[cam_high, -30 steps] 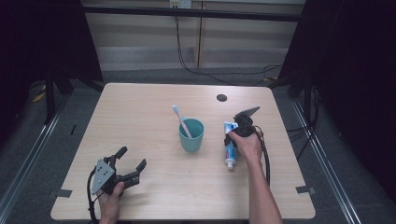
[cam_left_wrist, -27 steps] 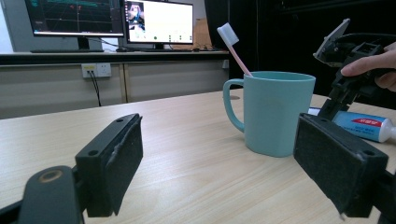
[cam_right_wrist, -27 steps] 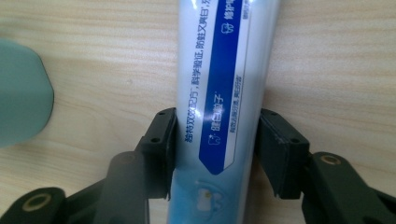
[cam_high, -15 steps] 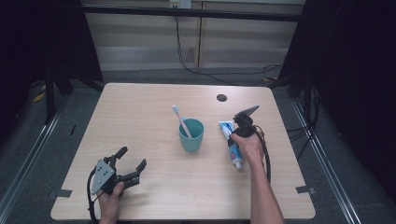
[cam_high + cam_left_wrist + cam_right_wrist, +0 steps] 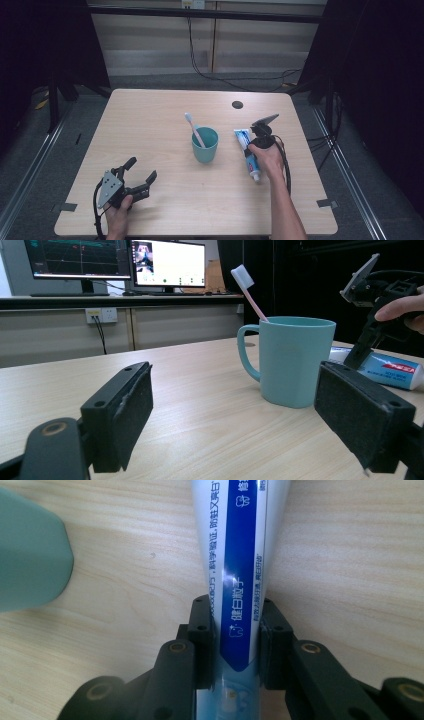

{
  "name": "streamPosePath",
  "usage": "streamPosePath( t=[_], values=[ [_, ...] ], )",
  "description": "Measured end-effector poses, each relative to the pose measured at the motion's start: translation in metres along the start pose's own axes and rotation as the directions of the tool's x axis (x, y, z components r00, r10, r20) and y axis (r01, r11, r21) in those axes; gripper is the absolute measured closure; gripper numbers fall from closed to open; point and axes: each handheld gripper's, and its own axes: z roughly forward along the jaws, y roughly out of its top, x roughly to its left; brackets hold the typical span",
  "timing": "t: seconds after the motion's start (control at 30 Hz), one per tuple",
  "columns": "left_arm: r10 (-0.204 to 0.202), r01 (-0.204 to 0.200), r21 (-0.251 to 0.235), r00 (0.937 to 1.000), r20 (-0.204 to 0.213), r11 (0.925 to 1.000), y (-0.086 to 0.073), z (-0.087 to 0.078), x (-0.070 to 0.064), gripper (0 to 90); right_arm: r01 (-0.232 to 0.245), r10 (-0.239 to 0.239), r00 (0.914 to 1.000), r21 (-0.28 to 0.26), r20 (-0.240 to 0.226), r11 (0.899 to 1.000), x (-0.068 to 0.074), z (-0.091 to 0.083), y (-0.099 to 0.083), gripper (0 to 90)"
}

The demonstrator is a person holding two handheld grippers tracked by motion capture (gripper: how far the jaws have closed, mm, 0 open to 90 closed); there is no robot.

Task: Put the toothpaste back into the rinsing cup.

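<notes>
Right hand-held gripper (image 5: pixel 253 141) is clamped on the toothpaste tube (image 5: pixel 247 150), and from the high view I can see what has shifted in the last second: the tube sat more upright before, cap end low by the wrist, and now it lies flatter along the counter (image 5: pixel 165 115), just right of the teal cup (image 5: pixel 205 145). I read that as the tube being lowered or re-seated on the wood, so I take a lift toward the cup to be still ahead, not under way. Left hand-held gripper (image 5: pixel 134 181) rests near the front left corner, jaws wide apart on nothing, much as it was.

From the right gripper view I get what the high camera cannot give me: both pads pinch the tube (image 5: pixel 240 605) across its narrow lower part, squarely, with the cup's edge (image 5: pixel 30 560) off to one side. My left gripper view adds the side profile: the cup (image 5: pixel 295 360) upright, the toothbrush (image 5: pixel 248 287) leaning out of it, bristles up, the tube (image 5: pixel 385 371) low behind.
</notes>
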Motion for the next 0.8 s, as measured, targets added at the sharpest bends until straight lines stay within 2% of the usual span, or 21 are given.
streamPosePath(
  t=[0.1, 0.43, 0.7, 0.8],
  values=[
    [0.0, 0.0, 0.0, 1.0, 0.0, 1.0, 0.0, 0.0, 0.0, 16.0, 0.01, -0.01, 0.9999, 0.004, -0.002, 1.0, 0.001, -0.002, -0.002, 73.1],
    [0.001, -0.001, 0.001, 1.0, -0.001, 1.0, 0.0, 0.0, 0.0, 16.0, -0.003, 0.001, 0.9989, -0.036, -0.047, 0.999, -0.001, -0.009, -0.005, 73.3],
    [0.0, 0.0, 0.001, 1.0, -0.001, 1.0, 0.0, 0.0, 0.0, 15.9, 0.048, -0.053, 0.9971, -0.076, -0.055, 0.996, 0.002, -0.019, -0.007, 73.3],
    [0.001, -0.001, 0.001, 1.0, -0.001, 1.0, 0.0, 0.0, 0.0, 15.9, 0.048, -0.055, 0.9964, -0.1, -0.065, 0.994, 0.0, -0.022, -0.009, 73.3]
  ],
)
